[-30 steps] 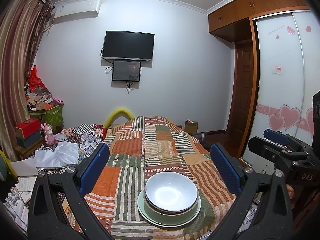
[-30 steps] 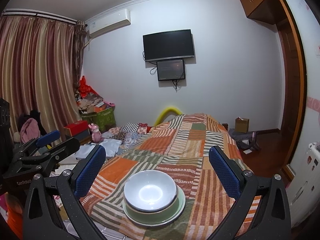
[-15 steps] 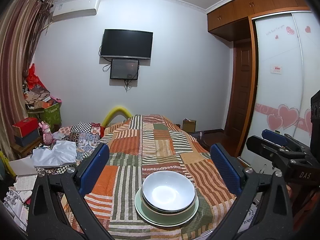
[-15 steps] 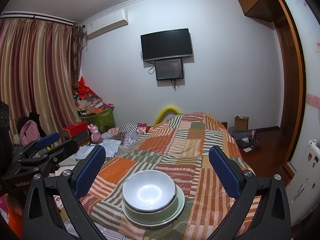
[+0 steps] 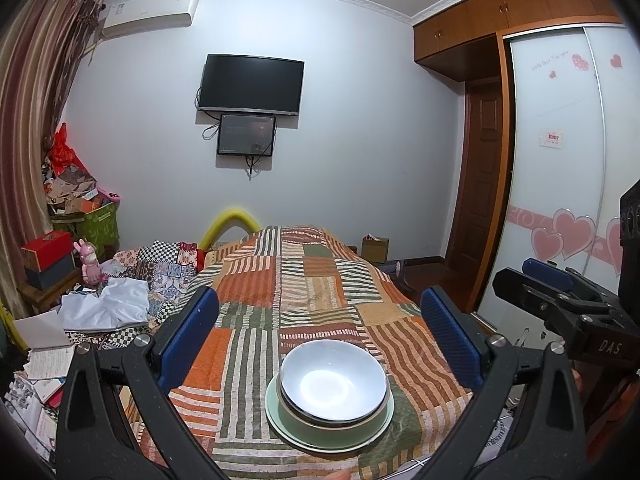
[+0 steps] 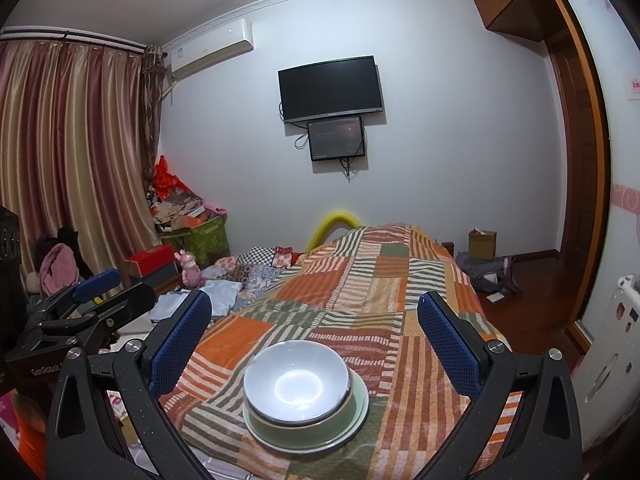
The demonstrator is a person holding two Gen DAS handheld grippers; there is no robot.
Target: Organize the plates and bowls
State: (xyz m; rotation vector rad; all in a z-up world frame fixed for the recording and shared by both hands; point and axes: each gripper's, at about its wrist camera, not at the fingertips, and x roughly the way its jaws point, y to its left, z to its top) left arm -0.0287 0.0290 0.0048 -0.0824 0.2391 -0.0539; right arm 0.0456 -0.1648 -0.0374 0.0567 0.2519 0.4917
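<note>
Blue-padded and spread wide with nothing between its fingers, the left gripper (image 5: 320, 336) hangs over the patchwork quilt (image 5: 304, 280), where a white bowl (image 5: 334, 384) sits nested in a green bowl (image 5: 304, 420) on a green plate (image 5: 280, 424), and the right gripper (image 6: 314, 336) hangs equally agape beside it.

A white bowl (image 5: 334, 383) sits nested in a green bowl (image 5: 340, 424) on a green plate (image 5: 280, 424), on the quilted bed (image 5: 312, 280). The left gripper (image 5: 320, 340) hangs wide open above them, touching nothing.
</note>
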